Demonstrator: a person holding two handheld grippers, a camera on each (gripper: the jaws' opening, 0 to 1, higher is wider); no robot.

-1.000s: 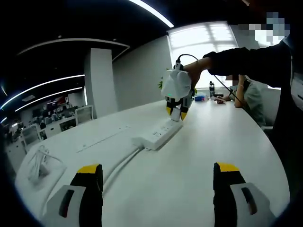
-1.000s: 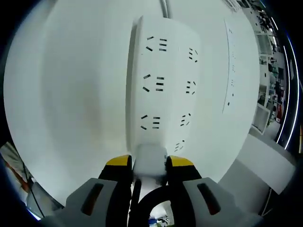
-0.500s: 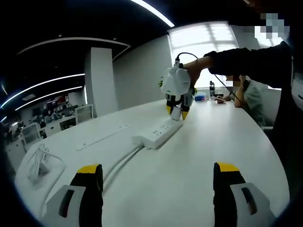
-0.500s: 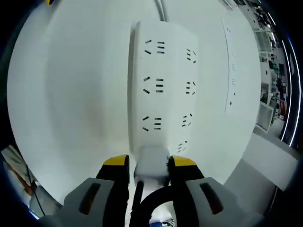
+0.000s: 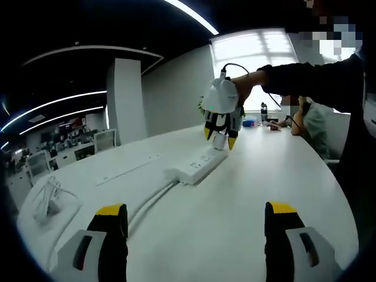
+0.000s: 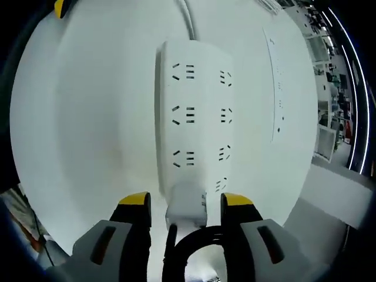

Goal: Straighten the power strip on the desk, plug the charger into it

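A long white desk [image 5: 247,194] runs toward a bright window [image 5: 252,50], with a coiled white cable [image 5: 50,200] near its left edge, a seated person [image 5: 308,120] and a bottle [image 5: 262,110] at the far end, and office chairs [image 5: 103,140] behind.
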